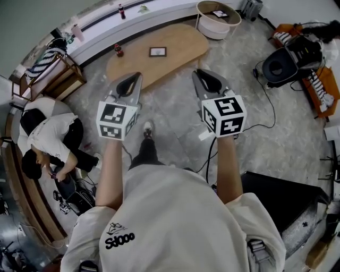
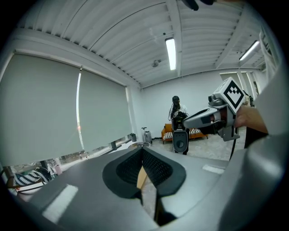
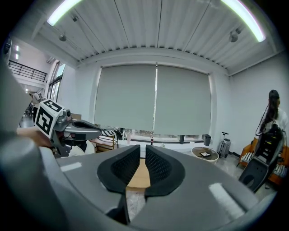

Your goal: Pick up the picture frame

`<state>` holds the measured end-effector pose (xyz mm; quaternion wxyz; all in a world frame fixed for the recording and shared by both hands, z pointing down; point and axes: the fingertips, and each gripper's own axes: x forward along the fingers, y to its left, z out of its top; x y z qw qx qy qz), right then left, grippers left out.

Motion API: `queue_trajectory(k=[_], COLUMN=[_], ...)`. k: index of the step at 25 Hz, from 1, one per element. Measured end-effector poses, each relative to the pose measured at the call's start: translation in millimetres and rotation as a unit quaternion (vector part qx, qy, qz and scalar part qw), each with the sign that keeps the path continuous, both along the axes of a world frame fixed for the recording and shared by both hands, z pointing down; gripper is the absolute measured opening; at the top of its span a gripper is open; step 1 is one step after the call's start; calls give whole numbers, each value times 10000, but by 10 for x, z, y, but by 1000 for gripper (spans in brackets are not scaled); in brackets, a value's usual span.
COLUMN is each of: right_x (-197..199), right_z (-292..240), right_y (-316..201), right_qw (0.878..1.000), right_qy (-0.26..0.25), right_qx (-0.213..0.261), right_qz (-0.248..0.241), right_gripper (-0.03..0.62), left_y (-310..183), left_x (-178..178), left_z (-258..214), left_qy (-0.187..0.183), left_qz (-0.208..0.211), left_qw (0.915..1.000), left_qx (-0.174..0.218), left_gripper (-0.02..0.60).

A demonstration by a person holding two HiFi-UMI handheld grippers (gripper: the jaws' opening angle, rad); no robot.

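The left gripper (image 2: 142,152) has its fingers (image 2: 128,169) closed tip to tip, and nothing sits between them. A thin wedge of tan and pale ground shows below the meeting point. The right gripper (image 3: 142,151) holds its own fingers a narrow slot apart with the pads nearly parallel. That slot is empty too, and through it shows the tan top of the wooden worktop (image 1: 178,47).

In the head view both grippers are held out side by side in the person's hands. Each carries its marker cube and points toward the worktop, and both are over the pale marbled floor (image 1: 175,114), short of the worktop's near edge. Each gripper view catches the other gripper off to one side.

The picture frame (image 1: 158,51), dark-edged with a light centre, appears to lie flat near the middle of the oval worktop. It is well apart from both grippers and roughly ahead of the gap between them. A red bottle (image 1: 118,50) stands toward the worktop's left end, apart from the frame.

A long white ledge (image 1: 159,13) runs along the wall beyond the worktop. A round side table (image 1: 204,8) stands just past the worktop's right end. A black speaker-like unit (image 1: 279,67) with trailing cables sits on the floor at the right. Another person (image 1: 50,141) crouches at the left.
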<state>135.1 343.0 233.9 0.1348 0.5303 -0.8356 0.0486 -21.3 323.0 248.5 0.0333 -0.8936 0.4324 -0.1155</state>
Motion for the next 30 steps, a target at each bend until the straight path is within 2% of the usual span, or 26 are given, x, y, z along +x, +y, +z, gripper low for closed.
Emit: queue_trajectory(k=[6,14,18,30], right_x=[-86,-283,-337,-661], right_z=[276,165,102,202], right_y=[-547,-1523,-1995,-2937], right_qw=[9996,9987,9978,9959], right_qy=[-10,-3,-27,-59], right_qx=[-285,-404,-454,-671], right_qz=[67,321,486,596], right_gripper=[40,31,28,21], left_y=[-612,-1634,-2116,-3078], left_x=[-63,-261,-344,-627], left_z=[230,109,95,259], left_qy=[42,218,136,90], left_qz=[118,390,406,479], left_qw=[9997,9989,9989,9980], left_qx=[-195,-110,-163,-404], left_gripper=[9,11,11,11])
